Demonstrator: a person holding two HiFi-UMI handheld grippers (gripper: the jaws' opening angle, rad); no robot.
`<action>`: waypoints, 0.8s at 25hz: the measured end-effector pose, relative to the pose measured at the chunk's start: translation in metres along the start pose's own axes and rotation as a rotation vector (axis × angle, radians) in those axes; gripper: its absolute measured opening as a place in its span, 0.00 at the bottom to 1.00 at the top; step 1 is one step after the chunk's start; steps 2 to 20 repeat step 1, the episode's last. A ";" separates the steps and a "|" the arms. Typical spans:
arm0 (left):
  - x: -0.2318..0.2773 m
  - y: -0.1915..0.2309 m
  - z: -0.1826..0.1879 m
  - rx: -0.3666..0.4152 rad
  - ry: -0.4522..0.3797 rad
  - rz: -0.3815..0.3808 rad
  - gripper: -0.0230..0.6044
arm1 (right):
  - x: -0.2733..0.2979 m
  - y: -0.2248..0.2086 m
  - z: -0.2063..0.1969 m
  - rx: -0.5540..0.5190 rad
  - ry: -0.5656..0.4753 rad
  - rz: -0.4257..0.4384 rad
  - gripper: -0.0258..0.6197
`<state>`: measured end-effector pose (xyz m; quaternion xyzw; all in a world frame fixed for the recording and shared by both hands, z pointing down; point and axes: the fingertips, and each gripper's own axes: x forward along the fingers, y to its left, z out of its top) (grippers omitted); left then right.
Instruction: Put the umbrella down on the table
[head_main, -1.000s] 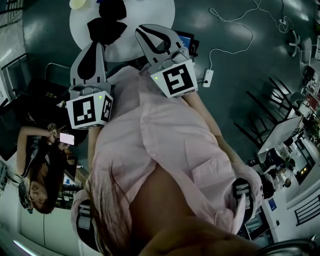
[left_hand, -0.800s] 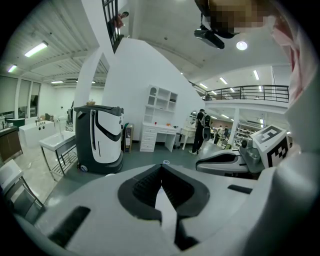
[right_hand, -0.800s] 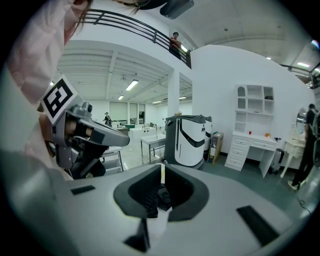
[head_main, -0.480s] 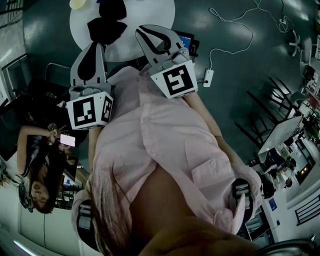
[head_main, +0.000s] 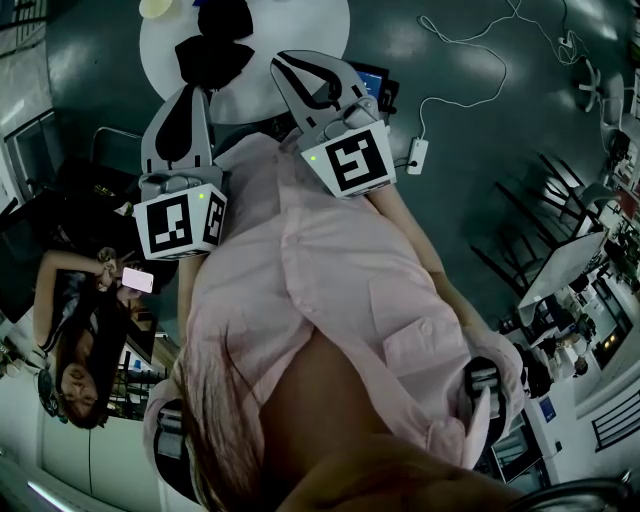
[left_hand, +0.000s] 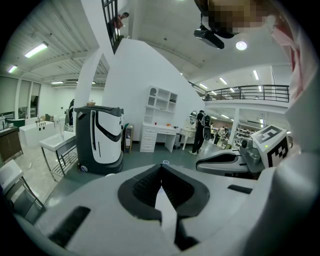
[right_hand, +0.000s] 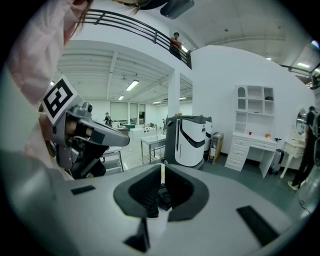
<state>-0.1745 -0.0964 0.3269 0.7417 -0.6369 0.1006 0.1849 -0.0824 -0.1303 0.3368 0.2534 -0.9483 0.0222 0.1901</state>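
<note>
Head view: the black umbrella lies on the round white counter, just beyond the left tongs and right tongs, its shape hard to make out. Neither gripper view catches it. They show both tongs pressed together, empty, facing a white wheeled machine.

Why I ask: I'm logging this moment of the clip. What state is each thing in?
Left tool: shut, empty.
Right tool: shut, empty.
Umbrella: closed, lying on the table, in neither tool.
Phone: screen lit, in a bystander's hand.
</note>
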 end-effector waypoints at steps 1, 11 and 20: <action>0.000 0.000 0.000 0.000 0.000 0.000 0.07 | 0.000 0.000 0.000 -0.001 0.000 0.001 0.10; 0.000 0.000 0.000 0.000 0.000 0.000 0.07 | 0.000 0.000 0.000 -0.001 0.000 0.001 0.10; 0.000 0.000 0.000 0.000 0.000 0.000 0.07 | 0.000 0.000 0.000 -0.001 0.000 0.001 0.10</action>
